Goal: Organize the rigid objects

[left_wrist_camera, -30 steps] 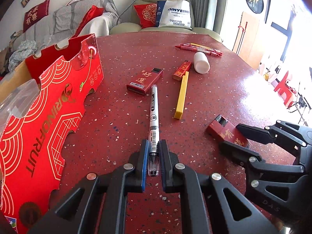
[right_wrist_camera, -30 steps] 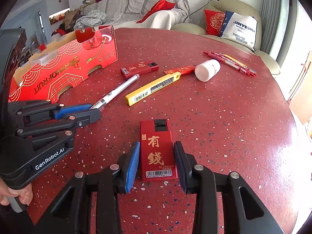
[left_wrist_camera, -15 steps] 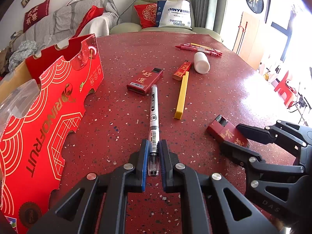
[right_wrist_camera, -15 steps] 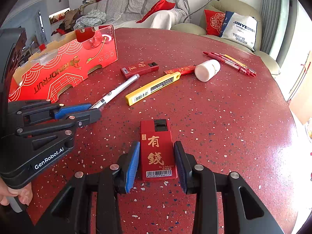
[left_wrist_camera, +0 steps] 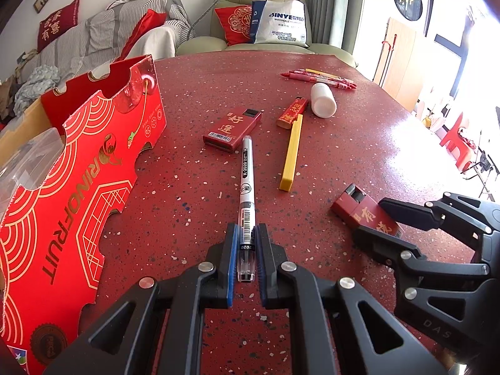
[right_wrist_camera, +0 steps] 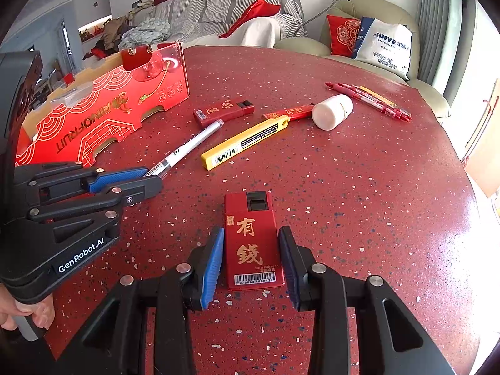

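Note:
My left gripper (left_wrist_camera: 246, 243) is shut on the near end of a white pen (left_wrist_camera: 246, 184) that lies on the red table (left_wrist_camera: 193, 100); the pen also shows in the right wrist view (right_wrist_camera: 187, 147). My right gripper (right_wrist_camera: 251, 250) has its blue pads against both sides of a red lighter box with gold characters (right_wrist_camera: 251, 243), which rests flat on the table; the box also shows in the left wrist view (left_wrist_camera: 365, 214). A red cardboard box (left_wrist_camera: 72, 168) stands at the left.
Further out lie a second red lighter box (left_wrist_camera: 232, 128), a yellow utility knife (left_wrist_camera: 292, 153), a small red lighter (left_wrist_camera: 292, 112), a white bottle on its side (left_wrist_camera: 323, 100) and several red pens (left_wrist_camera: 322, 78). Sofas stand beyond the table.

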The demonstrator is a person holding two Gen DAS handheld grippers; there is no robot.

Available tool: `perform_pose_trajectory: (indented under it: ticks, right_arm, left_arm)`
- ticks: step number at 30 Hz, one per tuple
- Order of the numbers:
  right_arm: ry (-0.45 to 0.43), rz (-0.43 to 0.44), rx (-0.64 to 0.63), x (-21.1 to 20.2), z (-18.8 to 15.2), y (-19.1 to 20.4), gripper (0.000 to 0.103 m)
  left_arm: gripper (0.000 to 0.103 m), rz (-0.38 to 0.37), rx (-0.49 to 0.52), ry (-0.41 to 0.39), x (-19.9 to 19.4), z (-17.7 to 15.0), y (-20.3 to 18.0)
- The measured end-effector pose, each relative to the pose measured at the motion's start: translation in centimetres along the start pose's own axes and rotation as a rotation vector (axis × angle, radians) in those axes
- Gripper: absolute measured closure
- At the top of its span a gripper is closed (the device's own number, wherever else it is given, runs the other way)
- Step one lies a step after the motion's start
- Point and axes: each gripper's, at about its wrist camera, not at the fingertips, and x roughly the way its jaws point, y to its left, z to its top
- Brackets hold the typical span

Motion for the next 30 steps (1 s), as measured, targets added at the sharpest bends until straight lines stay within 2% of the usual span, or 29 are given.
perform_pose_trajectory:
  ticks: [9,16,21,25,28,30]
  right_arm:
    - [-0.047,0.022,0.051,-0.8,-0.2,-1.1,0.067]
    - [-0.013,0.021,0.044,-0.2,0.0,-0.9,0.066]
    - [0.020,-0.047,-0.033,0.2,0.3,0.5,0.064]
    - [0.014,-0.047,-0.023,0.1,0.1,0.4,0.067]
    - [-0.007,-0.078,-0.045,-0.2,-0.1,1.0,0.067]
    - [-0.053,-0.076,-0.058,-1.0,-0.3,1.2,0.067]
  left_arm:
    - [0.091,-0.001,-0.003,-0.001,0.0,0.0,0.0]
    - [0.091,0.002,-0.003,0.000,0.0,0.1,0.1]
    - [0.091,0.002,-0.003,0.000,0.0,0.1,0.2]
    - [0.091,-0.009,-0.012,-0.001,0.0,0.1,0.3]
    - [0.091,-0.014,-0.017,-0.002,-0.1,0.1,0.4]
    - [0.091,-0.008,-0.031,-0.004,-0.2,0.1,0.8]
